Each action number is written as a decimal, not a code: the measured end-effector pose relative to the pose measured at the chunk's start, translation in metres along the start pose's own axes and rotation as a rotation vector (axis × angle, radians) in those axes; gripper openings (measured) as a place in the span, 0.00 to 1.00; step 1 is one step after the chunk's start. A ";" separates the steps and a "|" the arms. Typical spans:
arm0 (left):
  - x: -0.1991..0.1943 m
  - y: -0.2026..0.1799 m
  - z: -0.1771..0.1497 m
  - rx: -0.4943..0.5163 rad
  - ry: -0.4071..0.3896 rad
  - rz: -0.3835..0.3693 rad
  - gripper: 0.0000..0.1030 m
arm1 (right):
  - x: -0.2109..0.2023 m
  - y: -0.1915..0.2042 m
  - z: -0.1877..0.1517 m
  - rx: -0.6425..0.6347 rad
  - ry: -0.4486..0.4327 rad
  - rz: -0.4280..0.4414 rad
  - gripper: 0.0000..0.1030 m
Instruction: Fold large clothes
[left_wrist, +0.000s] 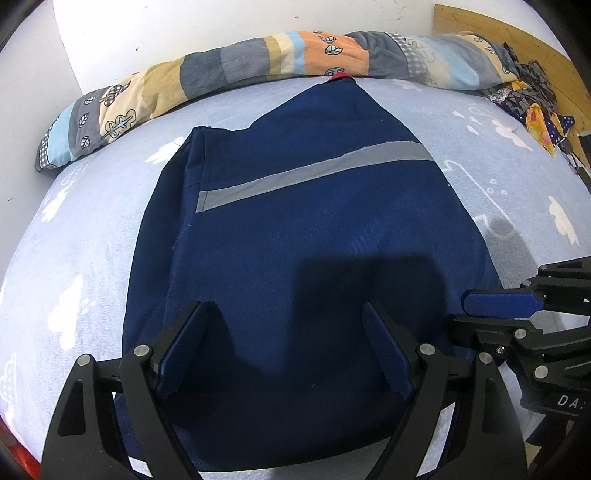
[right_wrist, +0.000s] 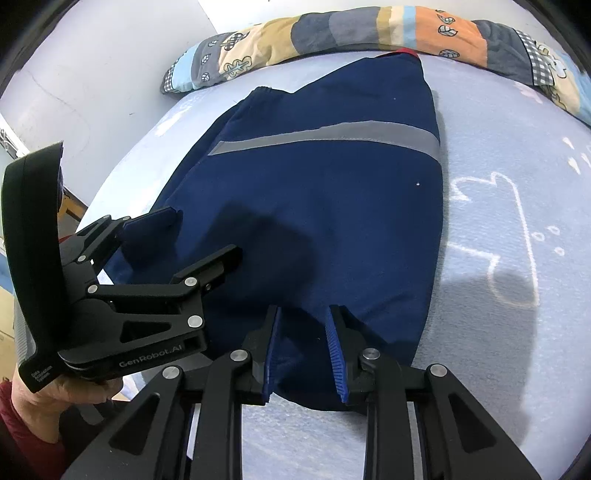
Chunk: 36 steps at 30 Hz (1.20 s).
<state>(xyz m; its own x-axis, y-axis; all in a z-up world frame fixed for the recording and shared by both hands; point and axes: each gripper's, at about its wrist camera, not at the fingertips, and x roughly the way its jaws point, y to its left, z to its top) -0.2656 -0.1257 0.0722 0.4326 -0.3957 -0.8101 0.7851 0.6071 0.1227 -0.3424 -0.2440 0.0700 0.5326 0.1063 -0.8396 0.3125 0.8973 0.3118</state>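
A navy blue garment (left_wrist: 295, 221) with a grey reflective stripe (left_wrist: 314, 171) lies flat on the bed, its sides folded in. My left gripper (left_wrist: 284, 306) hangs over the garment's near edge with its jaws wide open and nothing pinched. From the right wrist view the garment (right_wrist: 332, 203) stretches away, and the left gripper (right_wrist: 207, 232) sits at its near left side. My right gripper (right_wrist: 306, 308) is at the near right corner, jaws narrowly parted. The hem lies between them and both pad faces still show. The right gripper (left_wrist: 461, 310) also shows at the garment's right edge.
A light blue printed bedsheet (left_wrist: 74, 240) covers the bed. A rolled patchwork quilt (left_wrist: 258, 62) lies along the far edge against the white wall. A patterned cloth (left_wrist: 532, 99) and a wooden headboard (left_wrist: 517, 48) are at the far right. A hand (right_wrist: 55, 391) holds the left gripper.
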 end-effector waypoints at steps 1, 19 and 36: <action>0.000 0.000 0.000 0.000 0.000 0.000 0.84 | 0.000 0.000 0.000 0.000 -0.001 -0.001 0.26; -0.009 0.055 0.009 -0.200 -0.030 -0.061 0.84 | -0.031 -0.038 0.008 0.111 -0.074 -0.046 0.30; 0.067 0.181 -0.018 -0.800 0.226 -0.513 0.84 | -0.044 -0.077 0.013 0.263 -0.098 0.093 0.57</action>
<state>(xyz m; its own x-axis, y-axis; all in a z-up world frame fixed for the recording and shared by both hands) -0.1020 -0.0300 0.0297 -0.0384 -0.6512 -0.7580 0.2856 0.7197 -0.6328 -0.3798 -0.3234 0.0891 0.6377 0.1293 -0.7593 0.4454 0.7424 0.5005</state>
